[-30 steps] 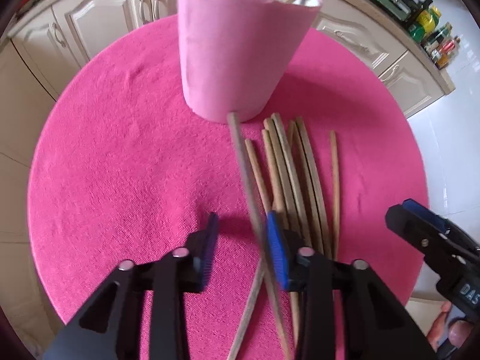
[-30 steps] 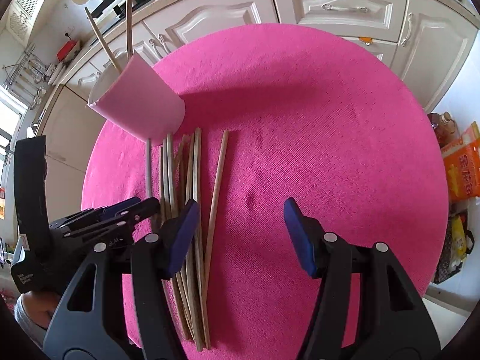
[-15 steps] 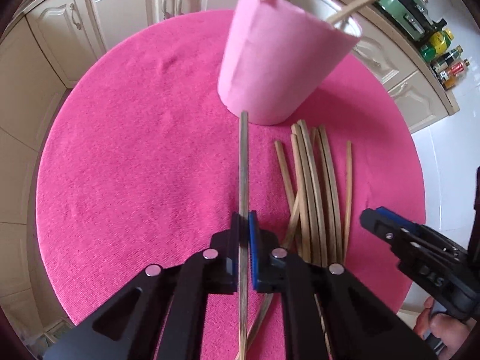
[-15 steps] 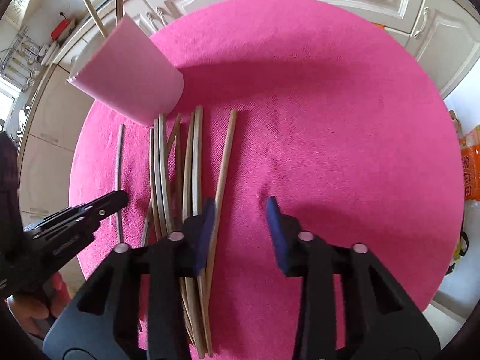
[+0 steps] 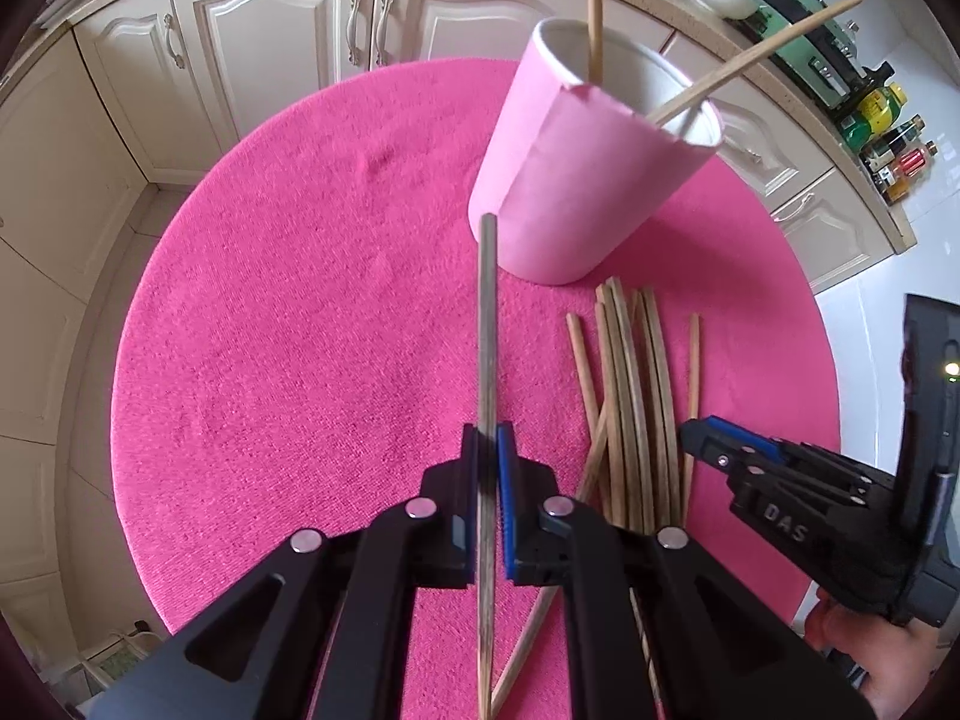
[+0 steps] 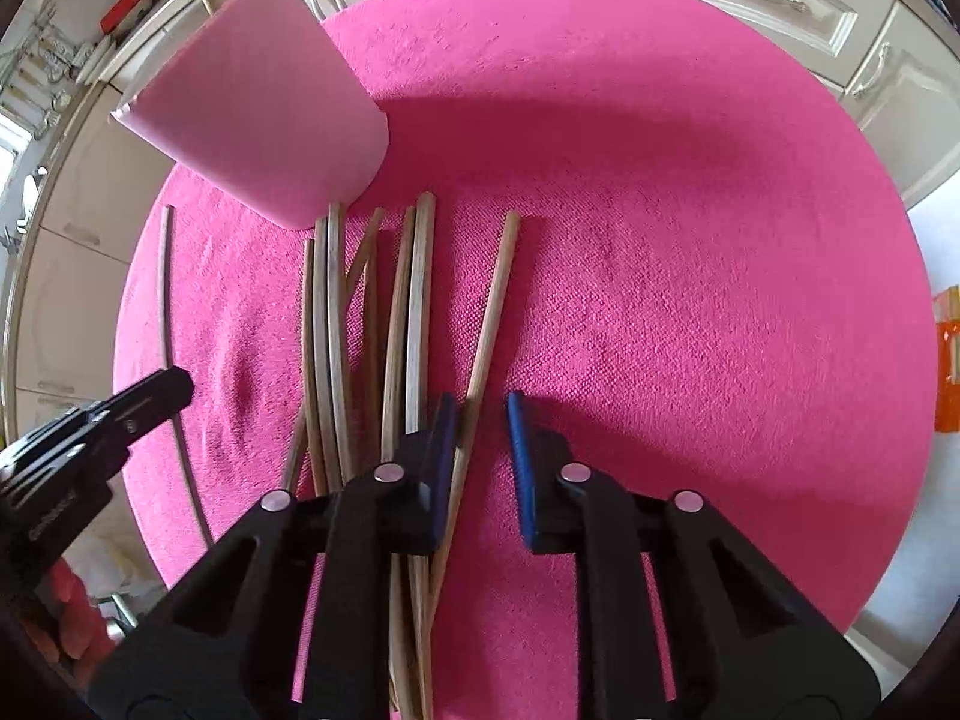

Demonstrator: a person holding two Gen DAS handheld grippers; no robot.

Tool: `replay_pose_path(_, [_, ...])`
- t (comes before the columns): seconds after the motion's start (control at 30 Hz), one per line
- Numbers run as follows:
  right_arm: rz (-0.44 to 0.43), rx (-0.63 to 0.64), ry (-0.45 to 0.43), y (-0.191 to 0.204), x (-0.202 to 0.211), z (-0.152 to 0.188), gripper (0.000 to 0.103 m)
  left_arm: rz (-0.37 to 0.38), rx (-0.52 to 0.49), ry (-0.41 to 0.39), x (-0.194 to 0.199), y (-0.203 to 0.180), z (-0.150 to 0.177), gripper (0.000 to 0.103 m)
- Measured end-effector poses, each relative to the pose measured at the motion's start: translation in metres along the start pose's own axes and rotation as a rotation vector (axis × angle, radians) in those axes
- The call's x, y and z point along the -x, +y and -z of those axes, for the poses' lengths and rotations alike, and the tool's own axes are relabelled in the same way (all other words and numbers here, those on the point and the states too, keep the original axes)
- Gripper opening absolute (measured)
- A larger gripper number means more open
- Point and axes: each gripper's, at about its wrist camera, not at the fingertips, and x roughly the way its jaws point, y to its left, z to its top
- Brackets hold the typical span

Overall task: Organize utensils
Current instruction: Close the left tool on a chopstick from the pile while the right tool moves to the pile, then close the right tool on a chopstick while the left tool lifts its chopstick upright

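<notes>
A single chopstick (image 5: 489, 324) is clamped between the closed blue pads of the left gripper (image 5: 487, 480), its tip reaching toward the pink cup (image 5: 576, 192), in which two chopsticks (image 5: 750, 60) are seen leaning. The jaws of the right gripper (image 6: 483, 456) have just been closing; a gap remains, with the outermost stick (image 6: 489, 312) of the loose chopstick pile (image 6: 372, 330) lying between them on the pink tablecloth (image 6: 690, 300).

Two wrist fisheyes, each looking steeply down along its own black fingers, close above the round pink table (image 5: 288, 360). Shared: pink cup (image 5: 576, 192), at upper left in the right view (image 6: 258, 120), and loose chopsticks (image 6: 372, 324).
</notes>
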Motion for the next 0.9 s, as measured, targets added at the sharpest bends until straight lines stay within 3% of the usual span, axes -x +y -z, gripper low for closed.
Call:
replay_pose_path(0.1, [0.029, 0.037, 0.007, 0.004, -0.002, -0.002, 0.01, 0.003, 0.0, -0.007, 0.002, -0.003, 0.0, 0.006])
replay_pose_path(0.7, [-0.009, -0.01, -0.048, -0.027, 0.024, 0.0, 0.006, 0.053, -0.043, -0.073, 0.034, -0.014, -0.006, 0.006])
replay_pose_path(0.9, [-0.077, -0.049, -0.12, -0.026, 0.048, 0.005, 0.006, 0.084, -0.074, -0.096, 0.05, -0.025, -0.006, 0.006])
